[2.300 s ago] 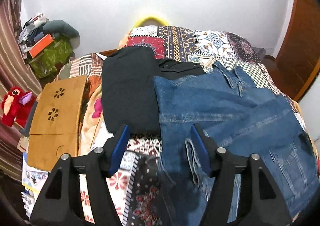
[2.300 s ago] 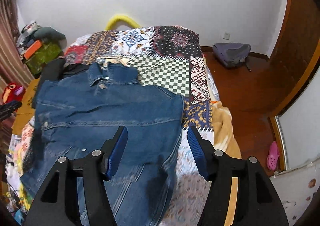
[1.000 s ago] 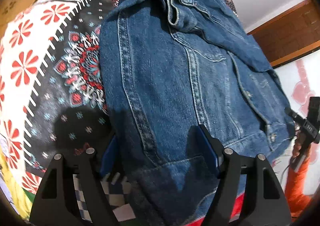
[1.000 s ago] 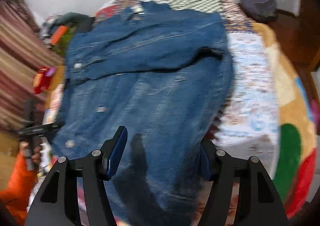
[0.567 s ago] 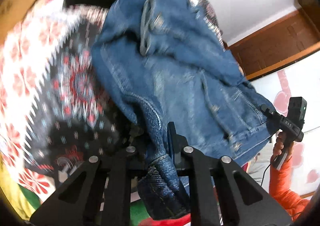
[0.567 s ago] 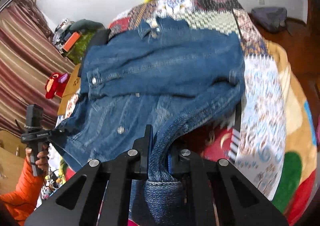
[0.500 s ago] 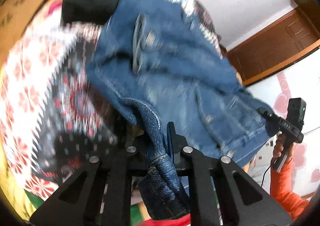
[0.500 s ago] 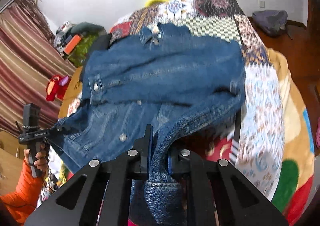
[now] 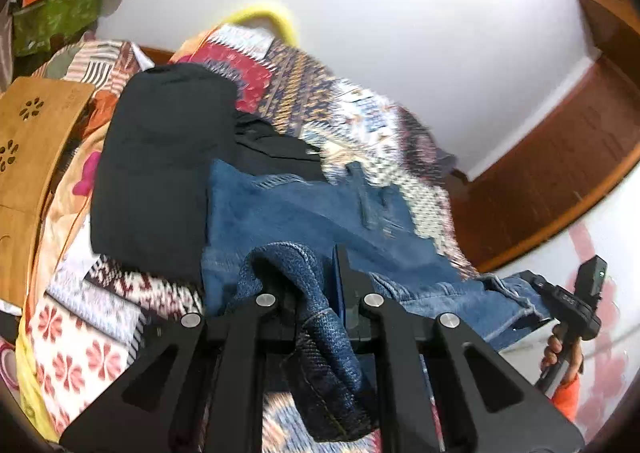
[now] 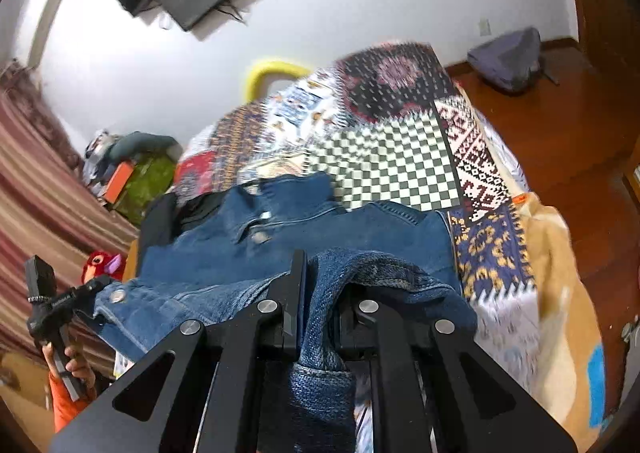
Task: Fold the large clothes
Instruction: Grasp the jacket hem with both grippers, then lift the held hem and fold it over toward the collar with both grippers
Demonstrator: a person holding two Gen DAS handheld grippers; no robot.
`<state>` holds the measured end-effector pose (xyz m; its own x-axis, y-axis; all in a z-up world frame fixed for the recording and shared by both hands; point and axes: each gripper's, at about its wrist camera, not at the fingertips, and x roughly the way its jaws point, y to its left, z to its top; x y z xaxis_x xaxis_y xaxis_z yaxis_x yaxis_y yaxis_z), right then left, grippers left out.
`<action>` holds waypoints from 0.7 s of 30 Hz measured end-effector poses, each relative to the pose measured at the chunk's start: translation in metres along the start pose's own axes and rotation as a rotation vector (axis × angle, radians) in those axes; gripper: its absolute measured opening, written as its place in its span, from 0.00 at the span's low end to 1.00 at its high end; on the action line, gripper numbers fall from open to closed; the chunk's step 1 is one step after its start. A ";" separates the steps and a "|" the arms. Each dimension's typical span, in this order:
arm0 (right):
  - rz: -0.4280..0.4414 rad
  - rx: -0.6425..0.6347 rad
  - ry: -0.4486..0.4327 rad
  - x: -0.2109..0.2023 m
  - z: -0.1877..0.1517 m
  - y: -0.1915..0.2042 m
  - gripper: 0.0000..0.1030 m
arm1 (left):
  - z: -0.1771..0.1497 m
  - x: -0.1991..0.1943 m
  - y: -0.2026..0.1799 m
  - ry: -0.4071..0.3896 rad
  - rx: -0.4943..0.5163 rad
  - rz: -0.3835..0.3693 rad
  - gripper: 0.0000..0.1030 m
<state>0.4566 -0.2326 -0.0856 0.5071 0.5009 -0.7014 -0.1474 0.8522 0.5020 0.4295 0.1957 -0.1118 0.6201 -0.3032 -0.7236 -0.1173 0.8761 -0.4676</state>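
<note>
The denim jacket [image 10: 304,237] lies on the bed's patchwork quilt [image 10: 396,169], beside folded black clothes [image 9: 160,173]. The left gripper [image 9: 320,293] and the right gripper [image 10: 316,293] each have their jaws clamped tight on a bunched hem edge, lifted above the bed.

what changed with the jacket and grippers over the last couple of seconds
Both grippers were open above the flat denim jacket. The left gripper and right gripper have since shut on its near hem and are carrying it up and toward the collar, folding the jacket over itself. The black garment and the quilt lie as before.
</note>
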 end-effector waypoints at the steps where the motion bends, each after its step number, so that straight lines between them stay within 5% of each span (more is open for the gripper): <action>1: -0.006 0.010 0.021 0.011 0.003 -0.005 0.08 | 0.005 0.021 0.008 0.026 -0.021 0.022 0.11; 5: -0.093 -0.009 0.125 0.073 -0.002 -0.018 0.08 | 0.004 0.084 0.030 0.123 -0.017 0.114 0.12; 10: -0.134 -0.015 0.214 0.109 -0.017 -0.039 0.11 | -0.010 0.103 0.036 0.123 0.078 0.147 0.16; 13: -0.133 0.020 0.264 0.105 -0.017 -0.045 0.16 | -0.012 0.100 0.027 0.133 0.146 0.175 0.17; 17: -0.211 0.011 0.290 0.084 -0.016 -0.038 0.38 | -0.015 0.091 0.008 0.158 0.229 0.242 0.20; 21: -0.281 -0.074 0.239 0.044 -0.021 -0.024 0.48 | -0.020 0.076 -0.008 0.164 0.283 0.268 0.38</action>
<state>0.4648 -0.2279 -0.1391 0.3250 0.2600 -0.9093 -0.0962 0.9656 0.2417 0.4624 0.1579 -0.1735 0.4627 -0.0860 -0.8823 -0.0257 0.9936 -0.1103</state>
